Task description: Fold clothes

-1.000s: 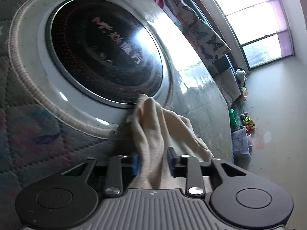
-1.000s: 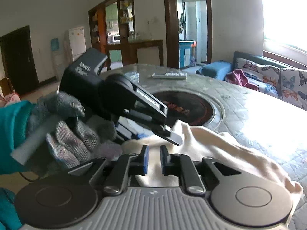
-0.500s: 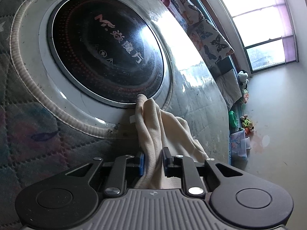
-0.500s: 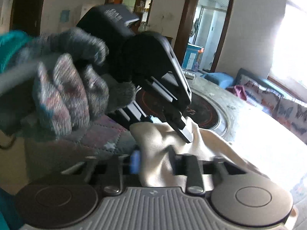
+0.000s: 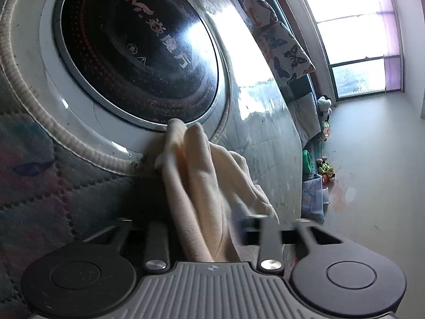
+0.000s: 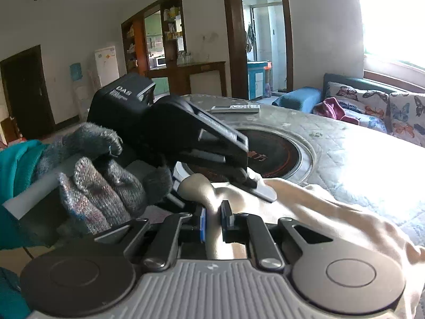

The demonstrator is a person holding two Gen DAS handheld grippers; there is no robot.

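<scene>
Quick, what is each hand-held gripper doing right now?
Left hand-held gripper: holding the cream cloth.
Right hand-held gripper: shut on the same cream cloth.

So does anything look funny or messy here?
Yes: the cream cloth is bunched up, not flat, and one end lies over the rim of the round black cooktop set in the table. Dark specks sit along that rim.

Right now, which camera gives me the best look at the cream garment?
The right wrist view: the cream garment spreads across the quilted table there, a fold pinched in the right tool. The left wrist view shows only a narrow bunched strip running from its tool toward the round cooktop.
</scene>
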